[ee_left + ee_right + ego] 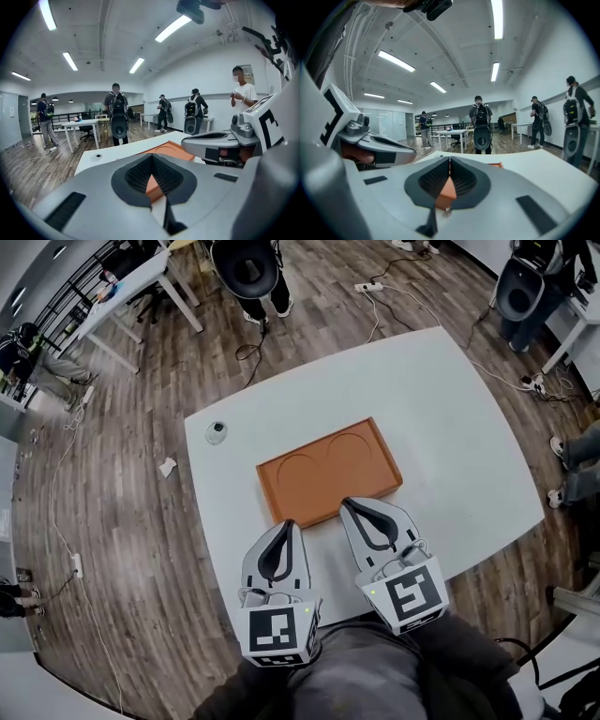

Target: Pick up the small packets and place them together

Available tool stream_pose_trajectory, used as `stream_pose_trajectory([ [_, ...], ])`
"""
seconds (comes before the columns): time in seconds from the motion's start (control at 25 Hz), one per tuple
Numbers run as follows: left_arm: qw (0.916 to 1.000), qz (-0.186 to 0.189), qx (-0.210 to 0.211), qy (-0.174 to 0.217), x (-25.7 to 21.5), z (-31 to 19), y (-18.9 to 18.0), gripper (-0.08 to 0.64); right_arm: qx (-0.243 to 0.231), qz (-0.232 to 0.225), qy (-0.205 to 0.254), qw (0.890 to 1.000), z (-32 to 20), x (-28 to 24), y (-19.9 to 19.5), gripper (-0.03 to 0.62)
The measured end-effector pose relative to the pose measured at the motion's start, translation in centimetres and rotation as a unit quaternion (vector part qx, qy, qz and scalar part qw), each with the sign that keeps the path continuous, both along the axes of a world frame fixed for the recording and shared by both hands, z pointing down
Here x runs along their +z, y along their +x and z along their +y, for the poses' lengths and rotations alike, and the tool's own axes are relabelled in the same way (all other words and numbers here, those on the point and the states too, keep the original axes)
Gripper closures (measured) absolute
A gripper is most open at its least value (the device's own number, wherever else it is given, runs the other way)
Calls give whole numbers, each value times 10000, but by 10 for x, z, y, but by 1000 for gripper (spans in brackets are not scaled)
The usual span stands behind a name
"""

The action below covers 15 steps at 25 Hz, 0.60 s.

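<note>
Your left gripper (287, 525), right gripper (350, 505): both claws pressed together, nothing pinched, tips just by near edge of tray (328, 474). No packets in any view; tray bare. Expect packets light, limp, slippery: pinch by edge seam. Table (459, 427) white, smooth. Wood floor (112, 521), cables (375, 296), people (118, 117) standing about.
</note>
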<state>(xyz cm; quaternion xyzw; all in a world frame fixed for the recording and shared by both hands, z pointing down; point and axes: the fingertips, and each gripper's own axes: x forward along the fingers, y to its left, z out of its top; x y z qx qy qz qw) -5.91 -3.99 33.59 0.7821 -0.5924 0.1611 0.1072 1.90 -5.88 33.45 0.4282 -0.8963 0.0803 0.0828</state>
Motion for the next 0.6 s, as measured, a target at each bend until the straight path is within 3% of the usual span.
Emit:
stream_pose_trajectory([
  [0.36, 9996, -2, 234, -170, 64, 16, 2, 563, 135, 100, -274, 9995, 30, 76, -4, 586],
  [0.6, 9990, -39, 358, -247, 69, 14, 12, 563, 332, 53, -417, 9986, 29, 88, 8, 586],
])
